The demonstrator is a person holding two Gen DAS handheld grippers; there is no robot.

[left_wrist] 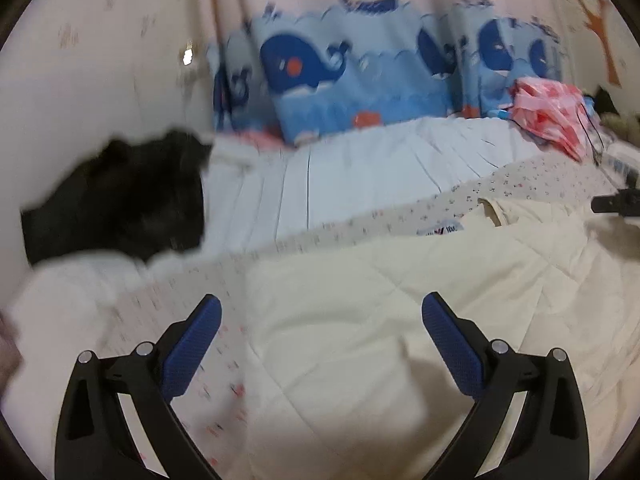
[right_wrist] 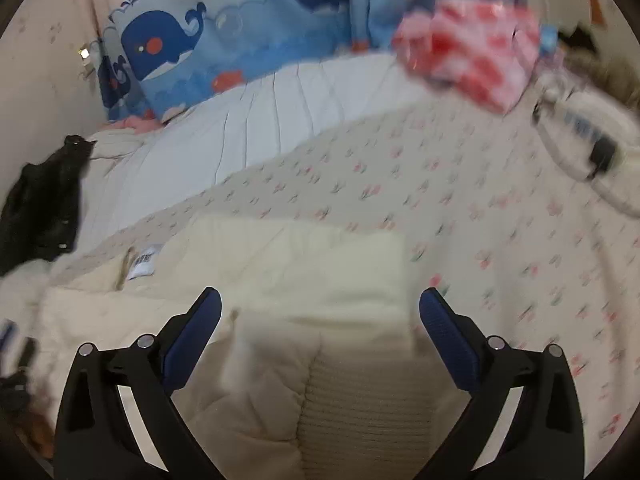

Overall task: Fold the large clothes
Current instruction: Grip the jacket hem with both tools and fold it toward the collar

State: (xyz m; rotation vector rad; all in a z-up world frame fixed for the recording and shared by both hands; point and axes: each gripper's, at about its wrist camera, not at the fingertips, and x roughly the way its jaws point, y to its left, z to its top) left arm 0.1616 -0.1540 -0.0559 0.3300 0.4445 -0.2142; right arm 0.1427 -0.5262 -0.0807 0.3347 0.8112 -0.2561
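Observation:
A cream quilted jacket (left_wrist: 360,300) lies spread on a bed with a flower-print sheet (left_wrist: 520,184). My left gripper (left_wrist: 322,312) hangs just above the jacket, its blue pads wide apart and nothing between them. In the right wrist view the same cream jacket (right_wrist: 280,272) shows a white label (right_wrist: 145,263) and a ribbed knit cuff (right_wrist: 352,400) near the bottom. My right gripper (right_wrist: 320,308) stands open over that cuff and a folded edge of the jacket, with no pad pressing on the cloth. A black part at the far right edge of the left wrist view may be the other gripper.
A black garment (left_wrist: 116,200) lies at the left on a white pleated cover (left_wrist: 360,168). Blue whale-print curtains (left_wrist: 352,76) hang behind the bed. A pink and red plastic bag (right_wrist: 468,52) sits at the back right, next to a fur-trimmed white item (right_wrist: 592,140).

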